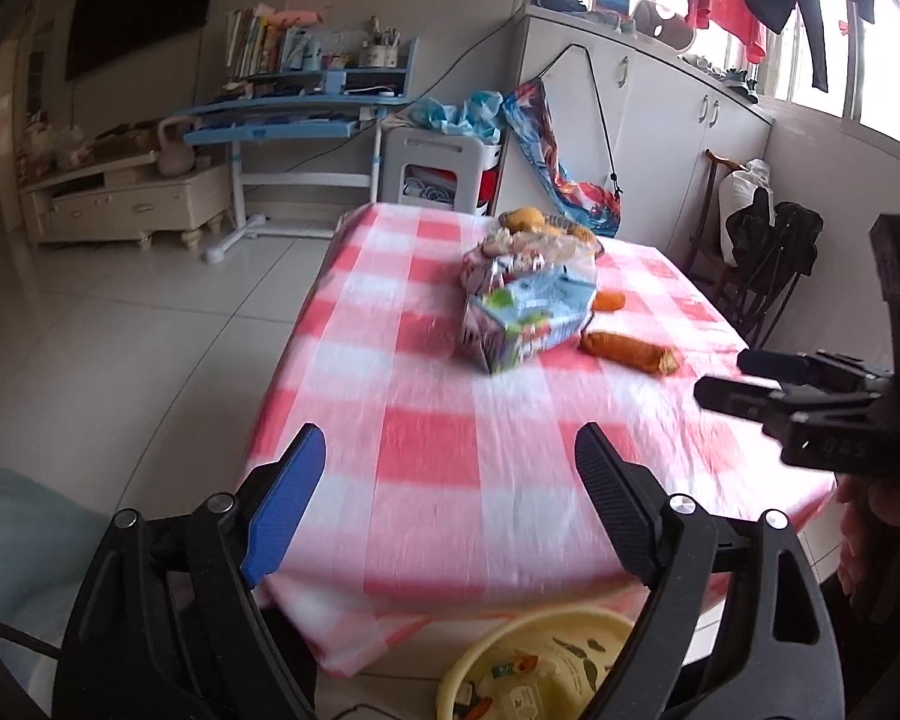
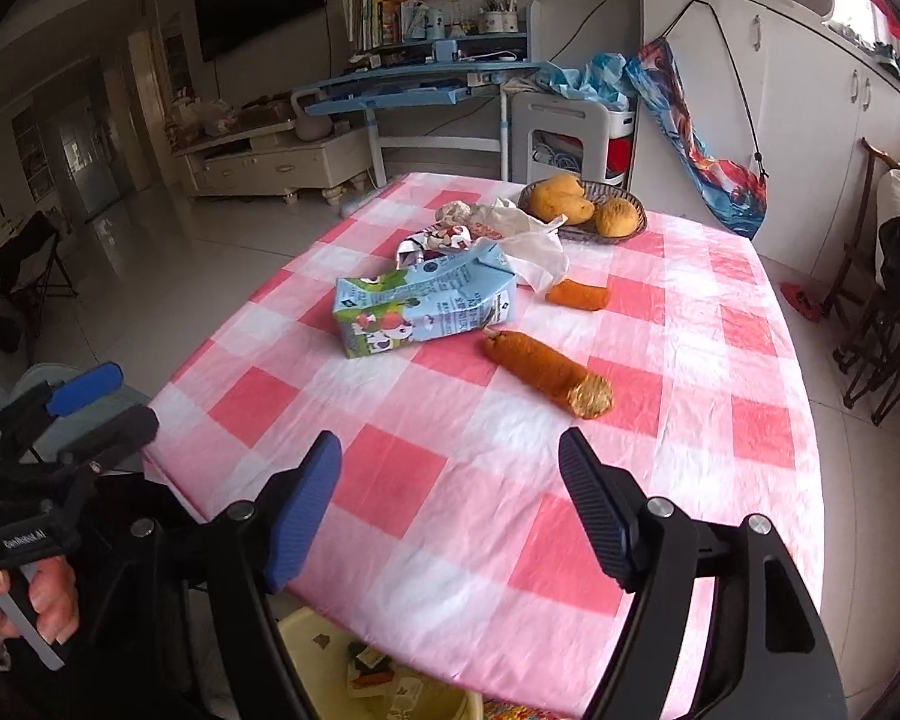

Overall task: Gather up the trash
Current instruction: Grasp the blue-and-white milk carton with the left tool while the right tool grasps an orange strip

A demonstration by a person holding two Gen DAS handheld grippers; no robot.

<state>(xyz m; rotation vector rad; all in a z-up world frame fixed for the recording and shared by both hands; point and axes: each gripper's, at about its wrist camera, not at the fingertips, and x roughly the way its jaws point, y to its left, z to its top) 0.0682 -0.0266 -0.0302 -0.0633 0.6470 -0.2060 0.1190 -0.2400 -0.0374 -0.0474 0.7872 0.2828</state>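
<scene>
Looking over the checked tablecloth (image 2: 486,480), you have both tools empty: the left gripper (image 1: 450,468) has its jaws spread apart with nothing between them, and the right gripper (image 2: 450,480) stands the same, wide and empty, above the near part of the table.

The trash lies in the middle of the cloth, well apart from both grippers. The milk carton (image 2: 420,306) lies on its side with the top torn open. It is probably light and nearly empty, so its walls will give way under pressure; I think you should take it across the narrow body, near a folded edge where the cardboard is stiffer. Behind it, the crumpled foil wrapper (image 2: 432,240) and the white plastic bag (image 2: 534,246) are soft and thin, so pinch a bunched part, not a flat sheet. The two orange food pieces (image 2: 546,375) may be greasy and can roll.

The fruit basket (image 2: 582,210) at the far side is not trash, I judge. The yellow bin (image 1: 540,660) waits below the near table edge.
</scene>
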